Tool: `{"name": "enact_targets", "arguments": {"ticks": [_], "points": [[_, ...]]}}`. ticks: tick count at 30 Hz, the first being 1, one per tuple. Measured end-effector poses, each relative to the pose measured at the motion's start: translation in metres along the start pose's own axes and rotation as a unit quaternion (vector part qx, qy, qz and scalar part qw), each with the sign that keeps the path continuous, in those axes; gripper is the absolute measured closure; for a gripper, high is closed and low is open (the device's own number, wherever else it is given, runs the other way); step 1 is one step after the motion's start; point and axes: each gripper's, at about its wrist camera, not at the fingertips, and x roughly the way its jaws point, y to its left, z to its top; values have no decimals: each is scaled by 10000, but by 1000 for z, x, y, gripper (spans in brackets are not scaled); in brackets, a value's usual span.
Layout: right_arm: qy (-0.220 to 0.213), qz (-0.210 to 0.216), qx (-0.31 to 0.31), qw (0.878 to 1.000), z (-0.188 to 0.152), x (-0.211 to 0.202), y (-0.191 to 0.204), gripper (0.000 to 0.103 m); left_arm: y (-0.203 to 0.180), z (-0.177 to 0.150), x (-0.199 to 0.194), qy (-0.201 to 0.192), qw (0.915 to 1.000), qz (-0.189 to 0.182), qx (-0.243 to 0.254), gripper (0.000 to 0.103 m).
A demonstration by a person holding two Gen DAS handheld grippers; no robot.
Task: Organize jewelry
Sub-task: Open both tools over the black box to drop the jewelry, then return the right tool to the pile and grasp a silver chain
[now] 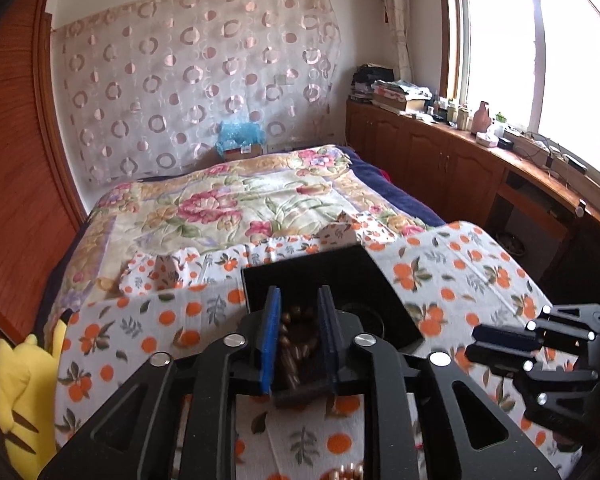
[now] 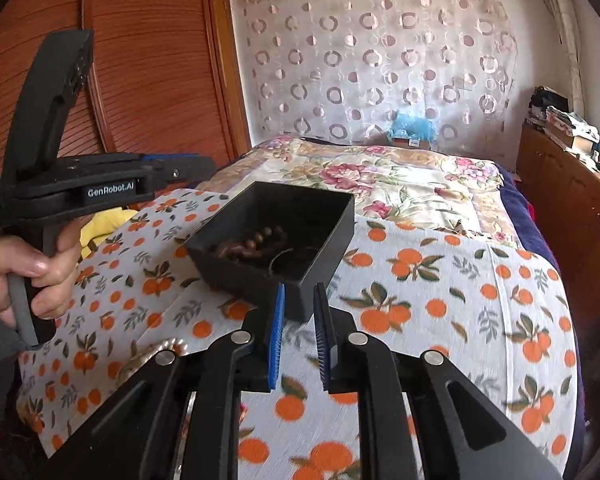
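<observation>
**Brown beads in black box**

Black open box (image 2: 284,236) sits on the orange-print cloth (image 2: 440,280), holding a brown bead bracelet (image 2: 248,245). Left gripper (image 1: 298,334) angles down over it, fingers slightly parted, gripping nothing. Right gripper (image 2: 300,336), beside the box's corner, stands parted and empty.

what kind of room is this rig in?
A home bedroom, most likely: a bed with a floral quilt, a window above wooden cabinets with household clutter, and a plush toy.
</observation>
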Motion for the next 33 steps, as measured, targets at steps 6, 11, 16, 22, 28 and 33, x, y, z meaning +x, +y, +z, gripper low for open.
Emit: {"name": "enact_targets", "arguments": {"ticks": [6,11,16,22,28,33], "points": [[-28,95,7,10000,-20,-16,15,78,4,-36,-28,50,9998,-165,-94,82],[24,116,1,9999,-37,-25,25,69,8,-69,-51,99,9995,-238,-165,79],[149,55,-49,9999,-49,-27,32,68,11,-91,-63,141,9992,-280,-228,78],[313,154,-3,9994,-63,-30,40,68,6,-114,-73,201,9989,-318,-288,75],[481,237,40,9986,-73,-28,46,61,2,-127,-74,281,9984,-375,-307,74],[697,332,24,9970,-80,-21,52,46,-3,-134,-73,339,9980,-445,-283,74]]}}
